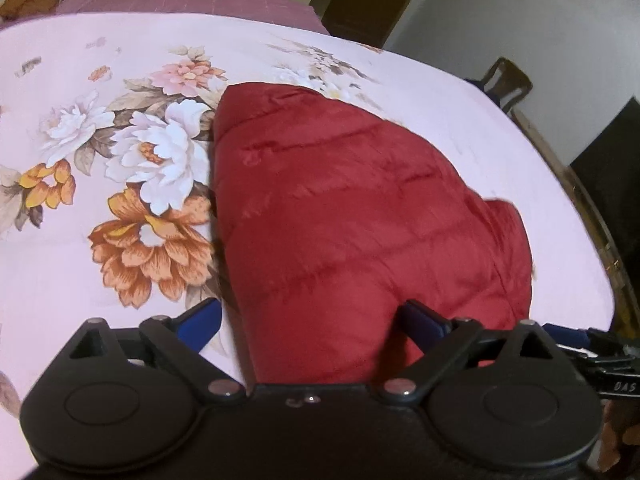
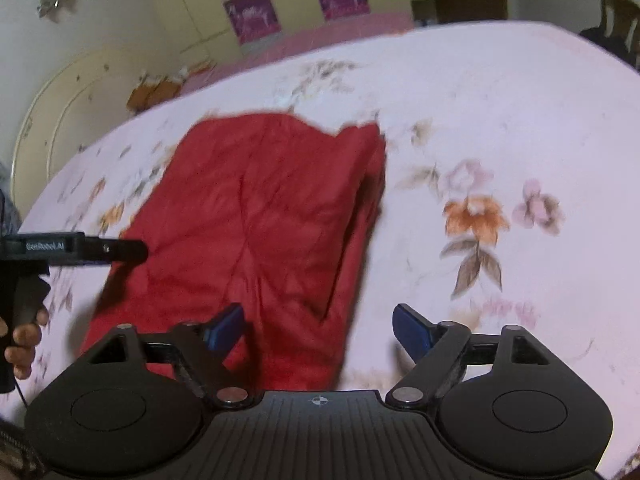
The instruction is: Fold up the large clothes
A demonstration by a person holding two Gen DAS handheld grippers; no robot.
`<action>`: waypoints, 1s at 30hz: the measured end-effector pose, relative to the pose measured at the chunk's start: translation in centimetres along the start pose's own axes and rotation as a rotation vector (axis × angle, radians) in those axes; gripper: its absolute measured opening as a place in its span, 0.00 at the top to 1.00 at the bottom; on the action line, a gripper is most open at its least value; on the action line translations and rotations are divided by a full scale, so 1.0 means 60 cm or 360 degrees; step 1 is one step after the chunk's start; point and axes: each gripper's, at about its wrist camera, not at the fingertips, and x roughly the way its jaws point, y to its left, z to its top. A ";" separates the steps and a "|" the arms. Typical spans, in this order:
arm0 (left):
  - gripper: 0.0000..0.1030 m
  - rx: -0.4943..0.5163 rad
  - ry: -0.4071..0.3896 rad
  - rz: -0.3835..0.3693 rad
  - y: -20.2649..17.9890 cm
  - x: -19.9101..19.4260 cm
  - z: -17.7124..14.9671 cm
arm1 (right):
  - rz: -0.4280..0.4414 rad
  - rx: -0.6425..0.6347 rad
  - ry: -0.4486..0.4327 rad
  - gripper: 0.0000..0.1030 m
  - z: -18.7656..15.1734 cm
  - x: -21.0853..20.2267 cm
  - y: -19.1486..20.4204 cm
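The red padded jacket [image 1: 360, 208] is lying folded on the pink floral bedspread [image 1: 120, 240], a compact quilted bundle in the middle of the bed. The left gripper [image 1: 310, 320] is hovering over the jacket's near edge, tilting steeply downward, its blue fingers [image 1: 206, 320] standing spread wide, one over the bedspread just left of the jacket, the other over the red fabric; nothing is pinched between them. In the right wrist view, the right gripper [image 2: 318, 328] is angling down at the jacket's [image 2: 256, 216] near right corner, jaws parted and gripping nothing, one fingertip over the jacket, the other over the bedspread [image 2: 500, 120] beside it. At the jacket's left side, a hand [image 2: 24, 340] is wrapping the other tool's black handle.
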 end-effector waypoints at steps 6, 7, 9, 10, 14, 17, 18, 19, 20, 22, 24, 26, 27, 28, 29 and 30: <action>0.05 0.0004 0.0049 -0.0103 0.007 0.027 0.017 | -0.0010 0.0076 -0.0059 0.22 0.033 0.029 0.021; 0.04 0.0013 0.0059 -0.0109 0.006 0.032 0.017 | -0.0006 0.0099 -0.0074 0.22 0.040 0.032 0.021; 0.01 0.0013 0.0069 -0.0117 0.005 0.038 0.019 | 0.0014 0.0162 -0.0094 0.22 0.054 0.039 0.016; 0.01 0.0012 0.0072 -0.0122 0.005 0.040 0.019 | 0.0026 0.0199 -0.0093 0.22 0.060 0.045 0.011; 0.00 0.0008 0.0077 -0.0136 0.002 0.047 0.019 | 0.0094 0.0387 -0.0047 0.22 0.076 0.076 -0.022; 0.00 -0.0004 0.0069 -0.0139 0.000 0.046 0.017 | 0.0169 0.0495 -0.0029 0.20 0.082 0.096 -0.045; 0.00 -0.0010 0.0066 -0.0140 0.000 0.046 0.017 | 0.0197 0.0502 -0.0022 0.20 0.083 0.103 -0.051; 0.00 -0.0014 0.0063 -0.0137 0.000 0.048 0.016 | 0.0228 0.0503 -0.0016 0.20 0.084 0.112 -0.056; 0.01 -0.0020 0.0061 -0.0129 -0.001 0.049 0.015 | 0.0256 0.0509 -0.0011 0.20 0.083 0.119 -0.061; 0.01 -0.0027 0.0058 -0.0113 -0.004 0.048 0.014 | 0.0317 0.0570 0.0005 0.20 0.078 0.137 -0.076; 0.02 -0.0032 0.0058 -0.0101 -0.007 0.049 0.014 | 0.0398 0.0653 0.0024 0.19 0.073 0.153 -0.091; 0.02 -0.0048 0.0054 -0.0094 -0.011 0.052 0.014 | 0.0447 0.0656 0.0016 0.19 0.069 0.158 -0.096; 0.02 -0.0053 0.0050 -0.0090 -0.014 0.053 0.014 | 0.0453 0.0640 0.0026 0.19 0.071 0.157 -0.096; 0.02 -0.0055 0.0043 -0.0087 -0.016 0.054 0.014 | 0.0471 0.0629 0.0042 0.20 0.073 0.158 -0.095; 0.03 -0.0060 0.0035 -0.0079 -0.018 0.054 0.013 | 0.0497 0.0612 0.0064 0.30 0.074 0.160 -0.094; 0.04 -0.0060 0.0030 -0.0068 -0.020 0.053 0.012 | 0.0528 0.0612 0.0087 0.34 0.072 0.162 -0.093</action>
